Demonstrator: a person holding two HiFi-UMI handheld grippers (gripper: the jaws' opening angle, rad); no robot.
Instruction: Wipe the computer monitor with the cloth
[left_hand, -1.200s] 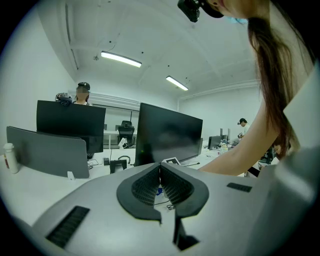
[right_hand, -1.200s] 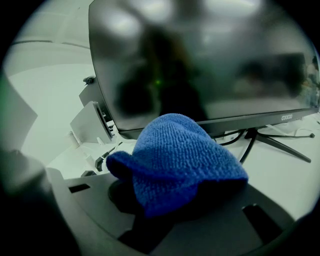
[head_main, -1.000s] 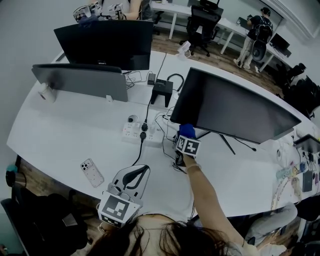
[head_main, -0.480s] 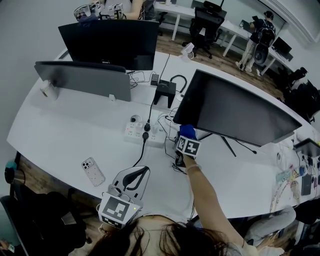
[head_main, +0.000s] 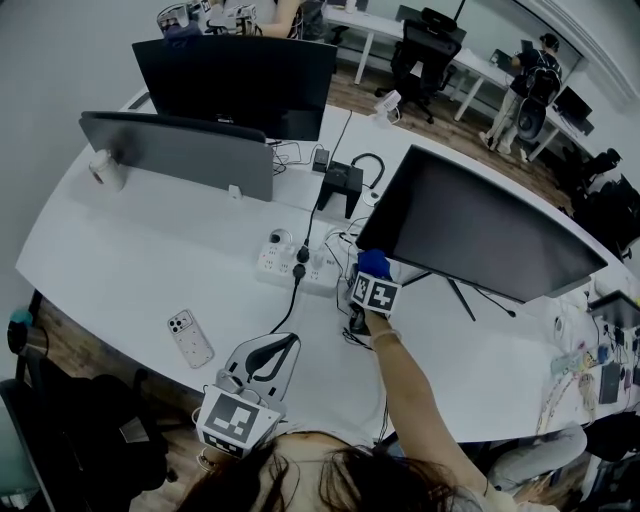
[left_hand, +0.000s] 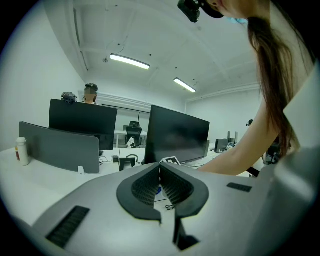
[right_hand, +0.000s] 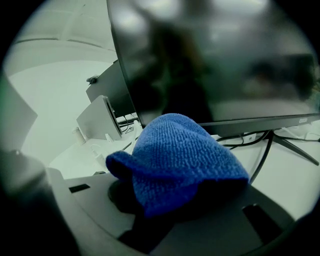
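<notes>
Right gripper view: the right gripper (head_main: 375, 283) clamps the blue cloth (right_hand: 175, 155), likely soft and light, by its bunched middle near the monitor (right_hand: 210, 60); the left gripper (left_hand: 160, 175) is closed, empty.

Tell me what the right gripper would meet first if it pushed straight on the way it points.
The blue cloth clamped in the right gripper would touch the dark monitor screen near its lower left corner, probably at once. The gap looks small, though depth is hard to judge.
</notes>
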